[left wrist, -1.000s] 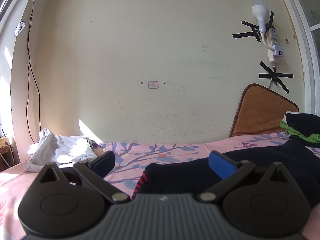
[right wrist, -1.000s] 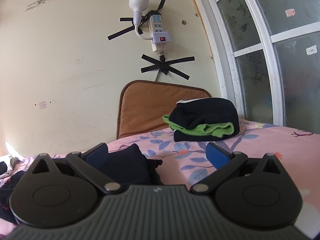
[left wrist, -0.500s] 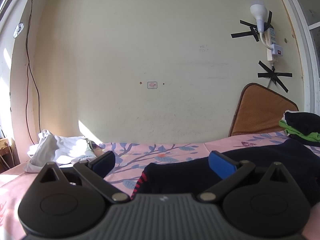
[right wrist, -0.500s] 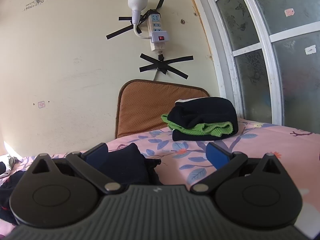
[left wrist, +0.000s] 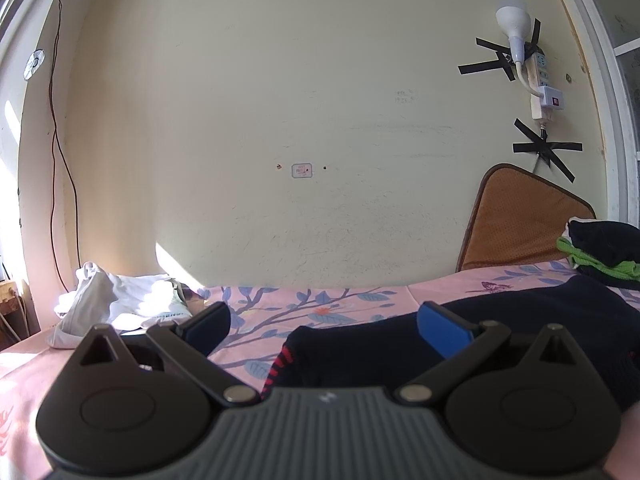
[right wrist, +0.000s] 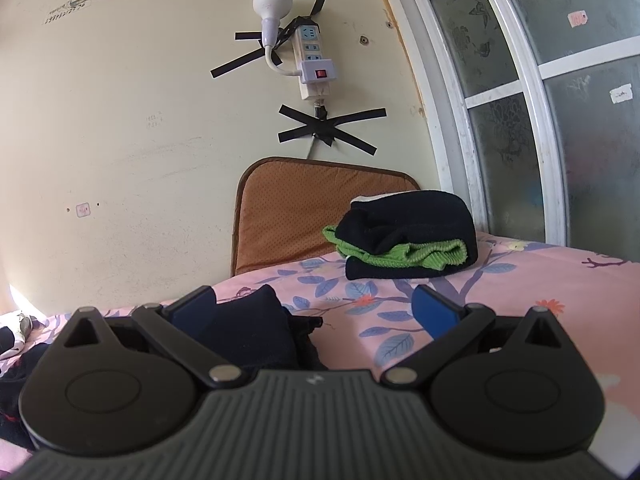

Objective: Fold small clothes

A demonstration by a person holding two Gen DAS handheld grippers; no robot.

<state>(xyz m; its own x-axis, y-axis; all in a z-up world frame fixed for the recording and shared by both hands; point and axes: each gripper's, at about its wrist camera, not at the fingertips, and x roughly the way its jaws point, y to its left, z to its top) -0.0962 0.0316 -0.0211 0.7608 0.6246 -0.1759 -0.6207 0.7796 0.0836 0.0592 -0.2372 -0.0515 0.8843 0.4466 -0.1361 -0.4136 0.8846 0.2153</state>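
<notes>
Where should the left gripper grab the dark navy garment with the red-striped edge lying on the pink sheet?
Probably the near-left corner of the dark navy garment, by its red-striped edge. That corner already lies between the open left gripper fingers, flat on the pink floral sheet, so come in low and forward, one finger sliding under the hem.

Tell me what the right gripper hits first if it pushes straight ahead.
Probably the dark garment's edge lying between the right gripper's open jaws; past it, the floral bedsheet. Depth is uncertain.

The left gripper [left wrist: 325,323] sits low and level, its blue-padded fingers [left wrist: 443,335] spread wide with nothing between them. The right gripper [right wrist: 314,312] matches it, fingers [right wrist: 435,315] equally splayed, gripping nothing.
</notes>
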